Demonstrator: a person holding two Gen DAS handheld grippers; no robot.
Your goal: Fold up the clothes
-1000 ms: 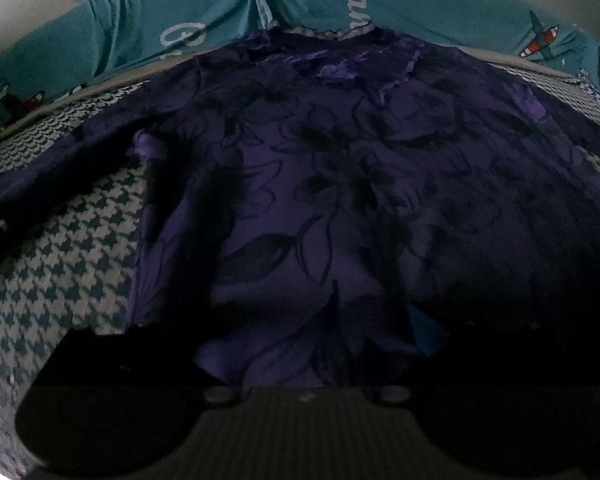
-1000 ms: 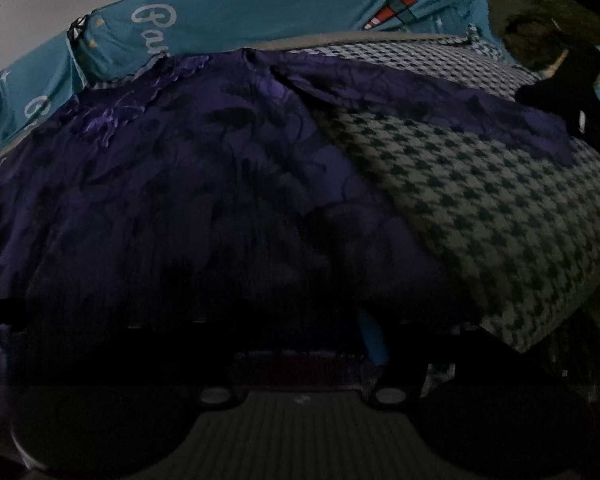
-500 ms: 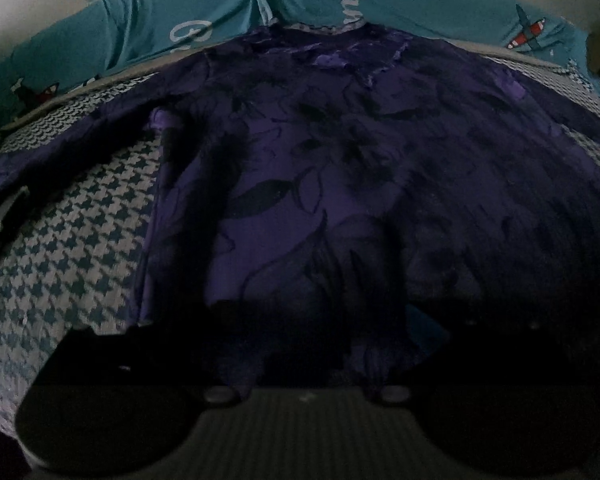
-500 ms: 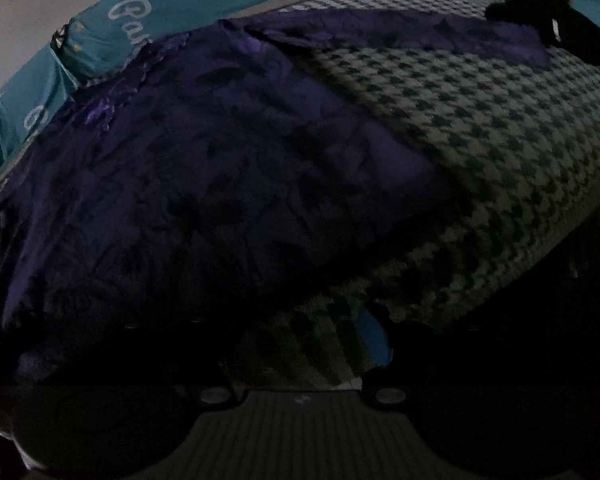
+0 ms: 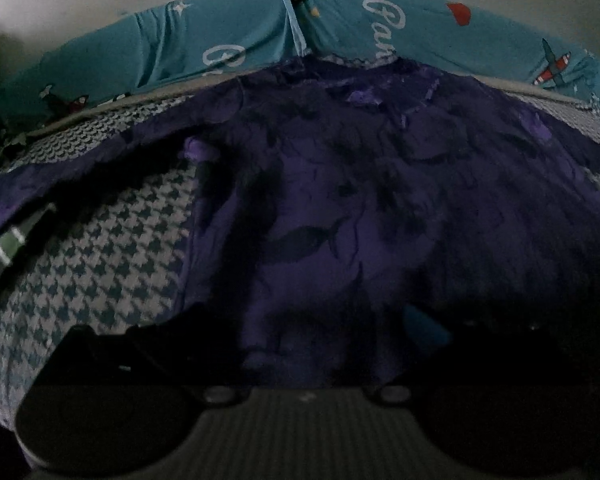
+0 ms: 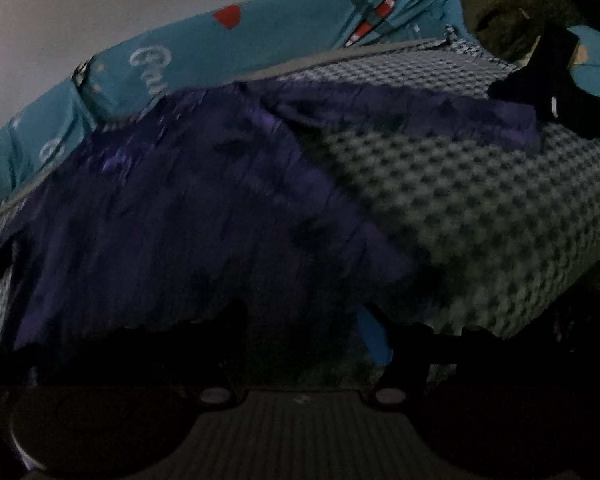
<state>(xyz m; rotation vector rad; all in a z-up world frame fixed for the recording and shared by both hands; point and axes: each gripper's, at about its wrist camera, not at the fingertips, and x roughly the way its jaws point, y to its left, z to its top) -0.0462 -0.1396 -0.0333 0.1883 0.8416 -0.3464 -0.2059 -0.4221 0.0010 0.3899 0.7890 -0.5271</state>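
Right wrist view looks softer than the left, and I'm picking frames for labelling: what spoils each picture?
Right wrist view: motion blur smears the houndstooth bedcover and the purple floral garment; dim light. Left wrist view: sharper, but the near hem sinks into deep shadow, hiding the left gripper. Both: fisheye bends the teal printed bolster.

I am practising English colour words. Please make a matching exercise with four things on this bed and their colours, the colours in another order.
Things:
1. garment
2. bed cover
3. pillows
4. sock

Colours:
A. black
B. turquoise with aeroplanes
C. purple with dark flowers
D. houndstooth check

Pairs: 1-C, 2-D, 3-B, 4-A
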